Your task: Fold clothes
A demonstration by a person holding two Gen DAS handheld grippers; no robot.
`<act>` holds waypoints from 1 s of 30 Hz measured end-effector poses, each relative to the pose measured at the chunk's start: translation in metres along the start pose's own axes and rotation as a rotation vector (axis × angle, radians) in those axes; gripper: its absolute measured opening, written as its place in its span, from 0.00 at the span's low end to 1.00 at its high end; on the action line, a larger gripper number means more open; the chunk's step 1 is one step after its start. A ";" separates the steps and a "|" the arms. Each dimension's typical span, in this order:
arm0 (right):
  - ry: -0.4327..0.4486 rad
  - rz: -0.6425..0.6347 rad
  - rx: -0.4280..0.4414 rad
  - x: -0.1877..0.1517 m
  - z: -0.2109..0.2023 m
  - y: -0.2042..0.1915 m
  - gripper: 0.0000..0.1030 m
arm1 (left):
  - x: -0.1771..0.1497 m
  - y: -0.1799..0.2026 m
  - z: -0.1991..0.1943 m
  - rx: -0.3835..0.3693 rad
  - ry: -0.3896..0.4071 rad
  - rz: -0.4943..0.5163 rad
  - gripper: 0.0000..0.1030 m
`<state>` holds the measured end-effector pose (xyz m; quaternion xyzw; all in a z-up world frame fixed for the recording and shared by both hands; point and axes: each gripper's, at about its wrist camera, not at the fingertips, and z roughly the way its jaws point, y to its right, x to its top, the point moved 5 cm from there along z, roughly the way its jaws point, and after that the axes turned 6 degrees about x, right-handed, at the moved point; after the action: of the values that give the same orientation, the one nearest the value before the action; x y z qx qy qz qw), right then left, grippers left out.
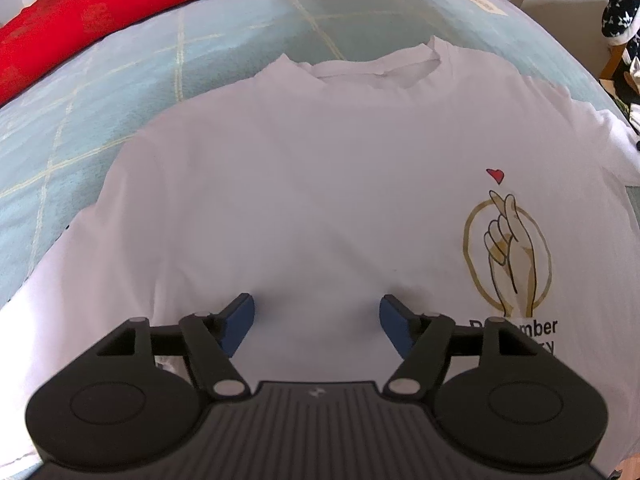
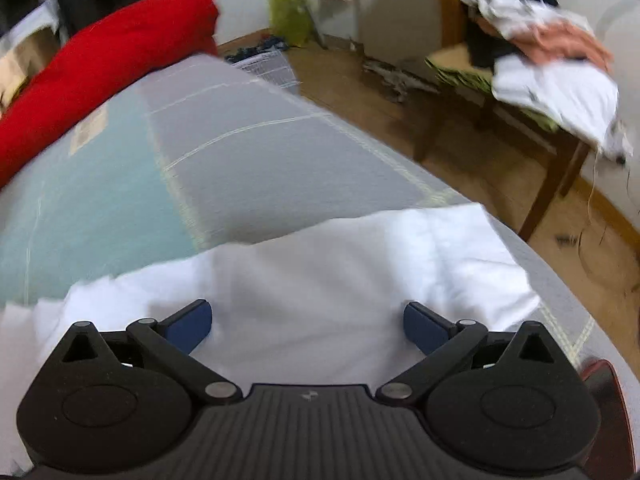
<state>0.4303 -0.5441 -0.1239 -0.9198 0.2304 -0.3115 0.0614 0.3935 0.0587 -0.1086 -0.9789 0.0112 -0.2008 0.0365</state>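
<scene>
A white T-shirt [image 1: 304,184] lies spread flat on the bed, collar at the far side, with a hand-and-heart print [image 1: 508,248] near its right side. My left gripper [image 1: 316,320] hovers over the shirt's lower middle, blue pads wide apart, nothing between them. In the right wrist view, which is blurred, my right gripper [image 2: 307,326] is open above a sleeve or edge of the white T-shirt [image 2: 340,264] near the bed's corner, holding nothing.
The bed has a pale blue and grey checked cover [image 1: 132,80] with a red quilt [image 1: 88,12] along its far side. Beyond the bed's edge are a wooden floor [image 2: 472,148] and a wooden bench [image 2: 552,136] piled with clothes [image 2: 552,64].
</scene>
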 end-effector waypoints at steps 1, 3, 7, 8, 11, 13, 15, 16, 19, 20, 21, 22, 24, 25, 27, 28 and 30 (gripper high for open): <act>-0.013 0.005 -0.031 0.004 0.000 0.004 1.00 | 0.000 0.000 0.000 0.001 -0.004 0.002 0.69; -0.015 0.035 -0.045 0.011 -0.004 0.004 1.00 | 0.001 0.000 0.000 0.001 -0.011 0.007 0.69; 0.002 -0.020 -0.020 0.016 -0.003 -0.012 1.00 | 0.002 0.000 0.001 0.001 -0.020 0.011 0.70; -0.020 -0.030 -0.033 0.016 0.005 -0.010 1.00 | 0.002 0.001 0.002 0.002 -0.021 0.013 0.71; -0.028 0.018 -0.046 0.022 0.025 0.005 1.00 | 0.002 0.001 0.000 0.005 -0.024 0.019 0.71; -0.014 0.083 -0.050 0.030 0.020 0.008 1.00 | 0.003 0.002 -0.003 0.010 -0.022 0.027 0.70; -0.003 0.075 -0.011 0.029 0.005 -0.005 1.00 | 0.004 0.005 -0.009 0.024 0.002 0.043 0.70; 0.004 0.059 0.015 0.028 -0.004 -0.014 1.00 | 0.004 0.007 -0.012 0.029 0.019 0.054 0.70; -0.008 -0.064 0.068 0.013 -0.023 -0.053 1.00 | 0.006 0.016 -0.020 0.042 0.058 0.073 0.70; -0.010 -0.112 0.079 0.007 -0.025 -0.066 1.00 | 0.006 0.019 -0.020 0.040 0.061 0.079 0.71; -0.013 -0.160 0.089 0.001 -0.027 -0.080 1.00 | 0.005 0.022 -0.019 0.040 0.059 0.082 0.71; -0.020 -0.200 0.093 -0.004 -0.023 -0.090 1.00 | 0.003 0.024 -0.018 0.041 0.054 0.081 0.71; -0.040 -0.266 0.088 -0.011 -0.008 -0.106 1.00 | 0.001 0.025 -0.016 0.042 0.045 0.072 0.71; -0.051 -0.299 0.086 -0.014 0.000 -0.114 1.00 | -0.001 0.025 -0.015 0.041 0.043 0.064 0.71; -0.059 -0.320 0.075 -0.016 0.018 -0.121 1.00 | -0.003 0.022 -0.015 0.038 0.043 0.040 0.71; -0.051 -0.317 0.067 -0.013 0.025 -0.121 1.00 | -0.003 0.020 -0.015 0.039 0.040 0.028 0.71; -0.027 -0.299 0.049 -0.003 0.037 -0.120 1.00 | -0.004 0.015 -0.015 0.049 0.037 0.009 0.71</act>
<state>0.4966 -0.4375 -0.1244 -0.9463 0.0822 -0.3102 0.0397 0.3837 0.0428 -0.0973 -0.9737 0.0113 -0.2190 0.0612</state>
